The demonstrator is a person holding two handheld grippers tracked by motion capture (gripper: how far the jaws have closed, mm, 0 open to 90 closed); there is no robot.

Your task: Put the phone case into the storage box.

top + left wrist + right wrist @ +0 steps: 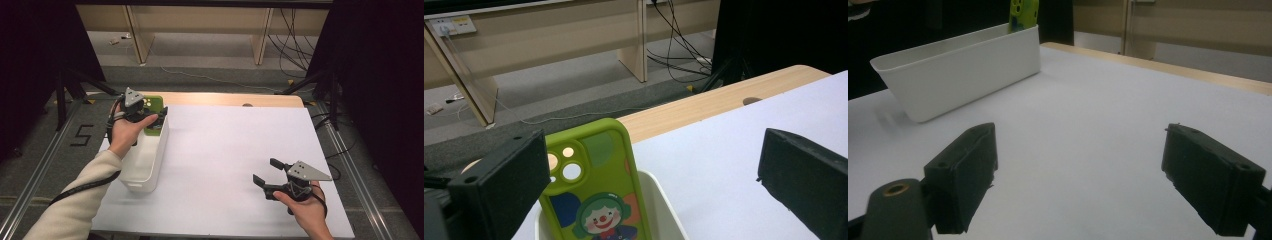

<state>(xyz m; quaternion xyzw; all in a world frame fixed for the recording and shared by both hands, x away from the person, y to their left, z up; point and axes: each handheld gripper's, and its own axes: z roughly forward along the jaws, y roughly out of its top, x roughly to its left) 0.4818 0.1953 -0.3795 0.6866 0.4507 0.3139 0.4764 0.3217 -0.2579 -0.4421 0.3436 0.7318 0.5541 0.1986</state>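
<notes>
A green phone case (153,106) with a clown print stands upright at the far end of a white bin (145,160) on the left of the table. My left gripper (156,119) hovers over that end of the bin, open. In the left gripper view the case (594,190) rises from the bin (666,207) between the wide-spread jaws of my left gripper (649,167), close to the left one; whether it touches that jaw is unclear. My right gripper (265,171) is open and holds nothing, low over the sheet at the near right. From my right gripper (1078,175) the bin (963,65) and the case (1023,12) lie farther off.
A white sheet (230,150) covers the table, with a strip of bare wood (240,99) along its far edge. Behind the table are wooden furniture legs (261,35) and loose cables (295,45) on the floor. Dark curtains stand on both sides.
</notes>
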